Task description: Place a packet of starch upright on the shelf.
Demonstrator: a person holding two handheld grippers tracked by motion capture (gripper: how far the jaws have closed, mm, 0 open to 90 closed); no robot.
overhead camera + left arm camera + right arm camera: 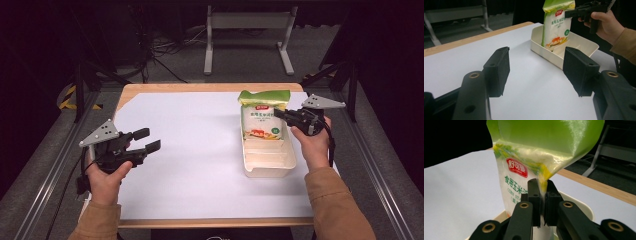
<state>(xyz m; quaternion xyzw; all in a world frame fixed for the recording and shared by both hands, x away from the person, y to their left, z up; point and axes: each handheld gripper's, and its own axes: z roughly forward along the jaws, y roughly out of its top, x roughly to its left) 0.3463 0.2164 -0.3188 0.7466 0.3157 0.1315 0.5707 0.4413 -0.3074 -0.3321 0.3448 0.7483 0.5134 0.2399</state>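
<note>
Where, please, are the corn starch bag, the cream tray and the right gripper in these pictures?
corn starch bag (261,122): high view, on its printed white front.
cream tray (270,171): high view, on its near rim.
right gripper (542,195): right gripper view, between the fingertips pinching the bag's edge.

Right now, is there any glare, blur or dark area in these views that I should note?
High view: surroundings dark, white table evenly lit. Right gripper view: sheen on the bag top, its print slightly soft. Left gripper view: near jaws soft, tray and bag legible.
</note>
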